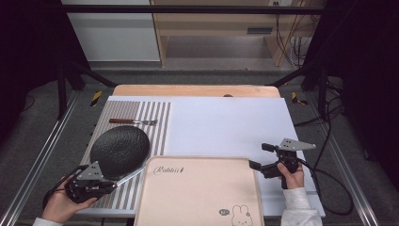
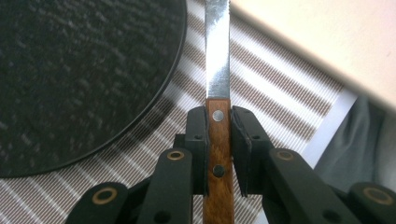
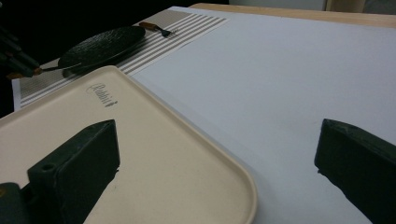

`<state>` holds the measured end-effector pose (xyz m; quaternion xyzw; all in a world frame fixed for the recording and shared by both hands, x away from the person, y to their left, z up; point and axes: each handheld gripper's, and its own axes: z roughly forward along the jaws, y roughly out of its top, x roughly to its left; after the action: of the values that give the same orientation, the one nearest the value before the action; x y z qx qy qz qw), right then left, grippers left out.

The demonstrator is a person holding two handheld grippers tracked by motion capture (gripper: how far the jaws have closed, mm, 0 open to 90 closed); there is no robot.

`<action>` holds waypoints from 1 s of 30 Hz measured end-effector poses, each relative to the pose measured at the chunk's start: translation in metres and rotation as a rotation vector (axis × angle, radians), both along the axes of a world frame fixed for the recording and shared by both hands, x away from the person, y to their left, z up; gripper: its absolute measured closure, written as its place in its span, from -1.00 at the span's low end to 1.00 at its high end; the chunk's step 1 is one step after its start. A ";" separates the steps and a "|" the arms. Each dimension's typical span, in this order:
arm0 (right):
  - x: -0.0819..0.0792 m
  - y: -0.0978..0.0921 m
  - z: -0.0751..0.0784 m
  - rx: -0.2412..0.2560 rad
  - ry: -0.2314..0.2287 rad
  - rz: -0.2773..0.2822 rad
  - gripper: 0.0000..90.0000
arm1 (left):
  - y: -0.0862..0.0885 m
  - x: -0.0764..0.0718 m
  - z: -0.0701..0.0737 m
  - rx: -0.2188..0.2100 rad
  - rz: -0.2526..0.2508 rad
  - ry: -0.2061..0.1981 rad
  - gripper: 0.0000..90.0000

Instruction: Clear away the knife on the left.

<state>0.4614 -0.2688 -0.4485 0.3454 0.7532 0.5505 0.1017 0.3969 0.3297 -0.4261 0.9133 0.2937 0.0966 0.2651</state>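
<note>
Clamped by the left gripper [image 2: 218,140], the wooden-handled steel knife [image 2: 218,93] could scrape the round black plate [image 1: 120,151] beside it if swung, while the right gripper [image 1: 263,157] gapes empty.

The beige rounded plastic tray [image 1: 197,188] carries a cursive word near its far left corner that reads roughly "Rabbit", with a small round badge beside a white rabbit drawing near its front right corner, too small to read.

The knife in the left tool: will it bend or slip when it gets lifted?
The knife probably stays stiff: its blade looks like flat metal and the handle like riveted wood. It seems unlikely to slip, since the left tool clamps the wooden handle from both sides. It is likely light, being thin and narrow beside the plate.
</note>
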 end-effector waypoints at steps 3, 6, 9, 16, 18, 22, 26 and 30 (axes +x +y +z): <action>0.000 0.000 0.000 0.000 0.000 0.001 -0.99 | -0.008 0.001 0.003 -0.012 0.015 -0.005 0.72; 0.000 0.000 0.000 0.000 0.000 0.000 -0.99 | -0.017 0.001 0.004 -0.034 0.036 -0.008 0.72; 0.000 0.000 0.000 0.000 0.000 0.001 -0.99 | -0.025 0.002 0.006 -0.038 0.062 -0.014 0.72; 0.000 0.000 0.000 0.000 0.001 0.002 -0.99 | -0.036 0.001 0.007 -0.080 0.125 -0.028 0.72; 0.000 0.000 0.000 -0.001 0.003 0.004 -0.99 | -0.038 0.001 0.008 -0.087 0.150 -0.032 0.72; 0.000 0.001 0.000 -0.001 0.004 0.004 -0.99 | -0.041 0.000 0.008 -0.113 0.191 -0.040 0.72; 0.000 0.001 -0.001 -0.003 0.005 0.005 -0.99 | -0.048 -0.001 0.008 -0.128 0.227 -0.040 0.72; 0.000 0.000 0.000 -0.004 0.003 0.004 -0.99 | -0.052 -0.003 0.010 -0.152 0.265 -0.040 0.72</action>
<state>0.4612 -0.2684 -0.4487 0.3445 0.7552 0.5487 0.0998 0.3939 0.2774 -0.4165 0.8417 0.4127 0.1267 0.3243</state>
